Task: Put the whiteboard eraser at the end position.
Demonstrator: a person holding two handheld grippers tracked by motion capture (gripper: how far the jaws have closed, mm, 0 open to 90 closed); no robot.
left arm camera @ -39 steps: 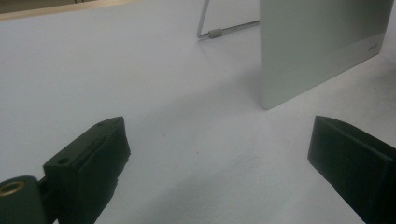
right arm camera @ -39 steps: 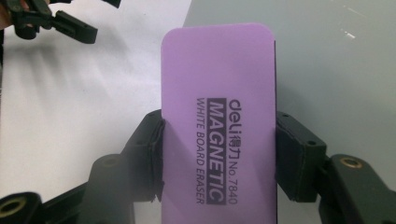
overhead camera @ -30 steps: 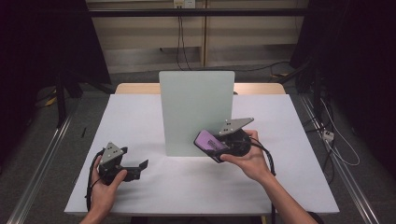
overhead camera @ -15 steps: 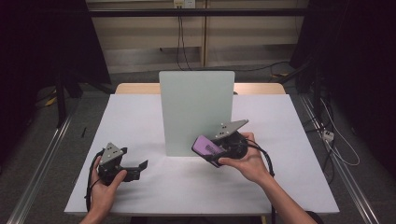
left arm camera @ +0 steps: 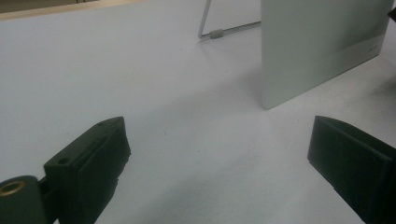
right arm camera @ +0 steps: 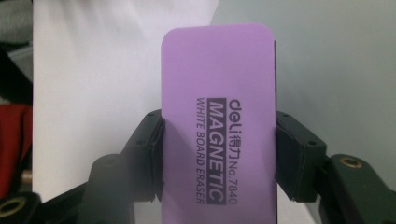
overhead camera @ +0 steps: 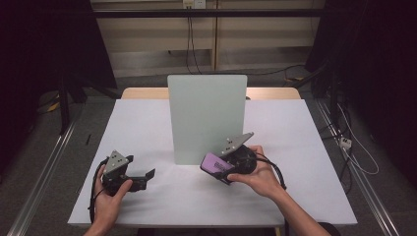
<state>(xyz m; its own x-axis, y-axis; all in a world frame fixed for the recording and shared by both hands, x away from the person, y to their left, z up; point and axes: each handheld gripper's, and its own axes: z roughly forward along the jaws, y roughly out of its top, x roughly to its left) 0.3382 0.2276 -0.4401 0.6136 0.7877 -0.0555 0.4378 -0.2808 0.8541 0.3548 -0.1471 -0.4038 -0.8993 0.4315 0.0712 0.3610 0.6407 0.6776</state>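
Right gripper view: purple whiteboard eraser (right arm camera: 218, 126)

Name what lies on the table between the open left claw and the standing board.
Nothing: bare white table separates the left claw from the board, per the left gripper view.

Left hand-held gripper (overhead camera: 142, 175) agape, right hand-held gripper (right arm camera: 217, 140) apparently clamped

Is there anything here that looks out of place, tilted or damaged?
Nothing stands out. The whiteboard stands upright on the table, the right gripper holds the purple eraser cleanly, and the left gripper is open and empty.
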